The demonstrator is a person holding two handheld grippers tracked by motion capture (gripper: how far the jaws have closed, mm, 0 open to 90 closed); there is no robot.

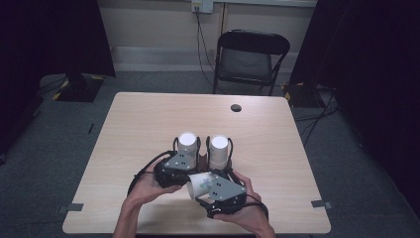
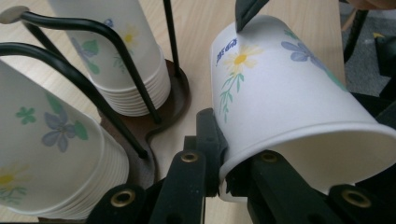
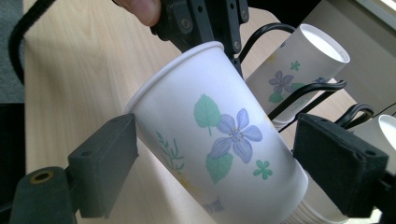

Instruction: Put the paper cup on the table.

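In the high view, the cup [image 1: 199,183] lay tilted between both hands, near two stacks [image 1: 218,151] on the table [image 1: 148,119]. In the left gripper view, the left tongs [image 2: 223,161] were clamped on its rim. In the right gripper view, the right tongs [image 3: 212,158] stood wide — one pad at the cup's side, the other clear.

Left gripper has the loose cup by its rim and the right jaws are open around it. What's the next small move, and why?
Probably draw the right gripper back off the paper cup. Its pads stand apart from the wall, while the left gripper pinches the rim, so the handover looks done.
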